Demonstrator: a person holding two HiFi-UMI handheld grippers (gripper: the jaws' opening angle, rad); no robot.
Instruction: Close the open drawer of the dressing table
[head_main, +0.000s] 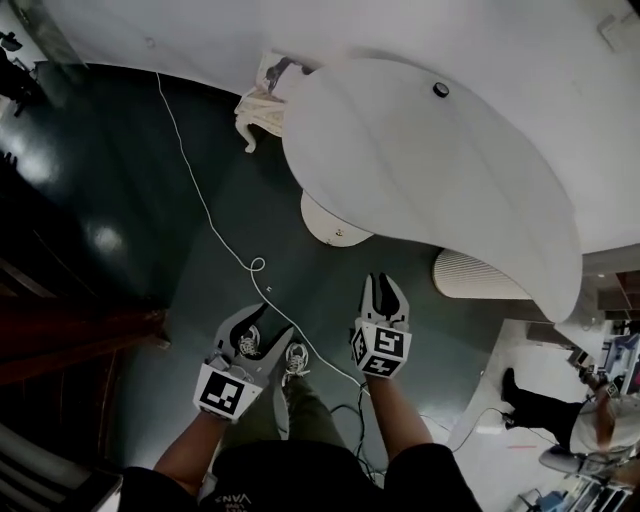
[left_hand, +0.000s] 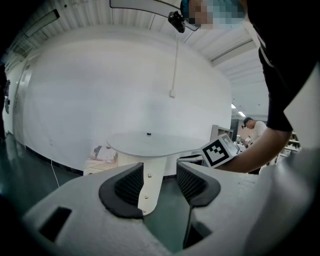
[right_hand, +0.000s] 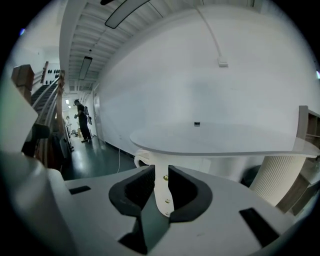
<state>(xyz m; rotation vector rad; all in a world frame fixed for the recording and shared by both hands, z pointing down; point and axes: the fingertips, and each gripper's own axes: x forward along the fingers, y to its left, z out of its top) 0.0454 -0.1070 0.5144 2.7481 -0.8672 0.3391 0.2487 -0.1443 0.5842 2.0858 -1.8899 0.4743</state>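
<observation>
Left hand-held gripper (head_main: 272, 322) gapes wide, facing drawer (head_main: 335, 222).

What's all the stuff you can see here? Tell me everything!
dressing table: one, white, by the wall
small object: one, dark, on the table
drawer: one, white, sticking out under the table
ribbed cylinder: one, white, under the table's right end
cloth: one, cream, on the floor by the wall
cable: one, white, across the floor
another person: one, dark trousers, lower right
shoes: two, pale, below the grippers
left gripper: one, white, jaws apart, empty
right gripper: one, white, jaws narrowly apart, empty
</observation>
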